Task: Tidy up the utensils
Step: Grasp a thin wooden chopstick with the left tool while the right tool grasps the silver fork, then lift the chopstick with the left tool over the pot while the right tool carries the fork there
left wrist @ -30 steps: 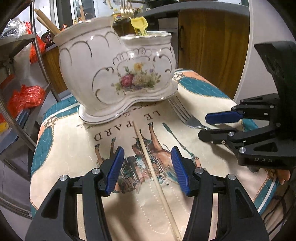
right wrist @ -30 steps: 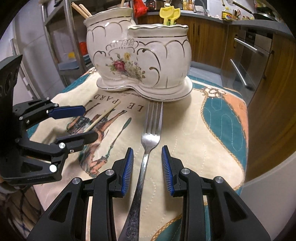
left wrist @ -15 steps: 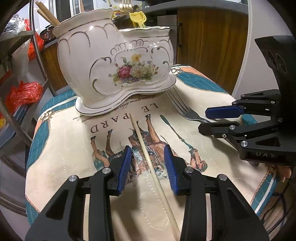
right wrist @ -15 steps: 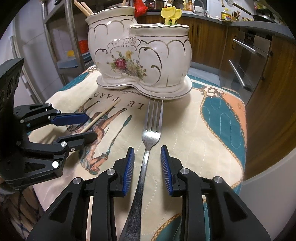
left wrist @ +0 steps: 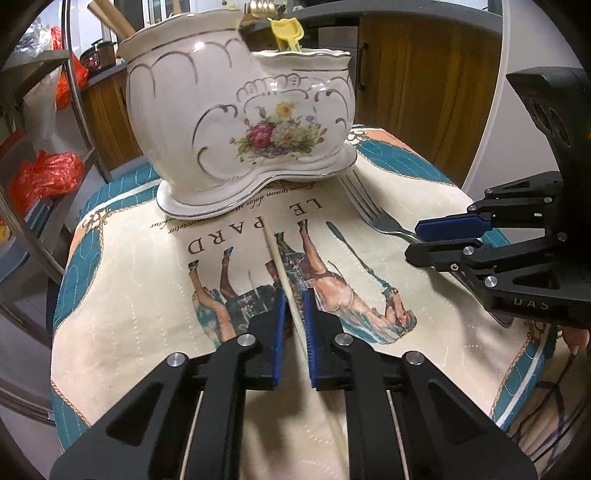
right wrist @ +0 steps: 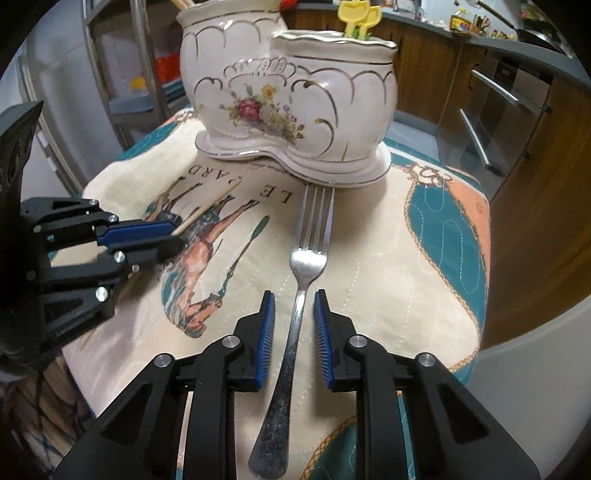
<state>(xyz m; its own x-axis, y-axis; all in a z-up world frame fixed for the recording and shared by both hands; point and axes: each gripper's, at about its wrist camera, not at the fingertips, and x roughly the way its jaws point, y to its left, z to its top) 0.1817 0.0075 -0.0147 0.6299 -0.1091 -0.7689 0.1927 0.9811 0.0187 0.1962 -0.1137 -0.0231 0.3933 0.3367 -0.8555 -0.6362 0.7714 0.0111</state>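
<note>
A white floral ceramic utensil holder (left wrist: 240,122) with two compartments stands at the far side of the cloth; it also shows in the right wrist view (right wrist: 291,99). A wooden chopstick (left wrist: 275,251) lies on the cloth. My left gripper (left wrist: 294,295) is shut on the chopstick; it also shows in the right wrist view (right wrist: 162,234). A steel fork (right wrist: 301,280) lies tines toward the holder. My right gripper (right wrist: 294,299) is open, its pads either side of the fork's neck, apart from it.
A printed horse cloth (left wrist: 147,295) covers the small table. The holder holds chopsticks (left wrist: 110,18), a gold fork and a yellow utensil (left wrist: 286,31). A metal rack with red bags (left wrist: 44,177) stands left. Wooden cabinets (right wrist: 535,166) stand right.
My left gripper's pads have closed from wide apart onto the chopstick. The right gripper has stayed open around the fork and edged forward.
</note>
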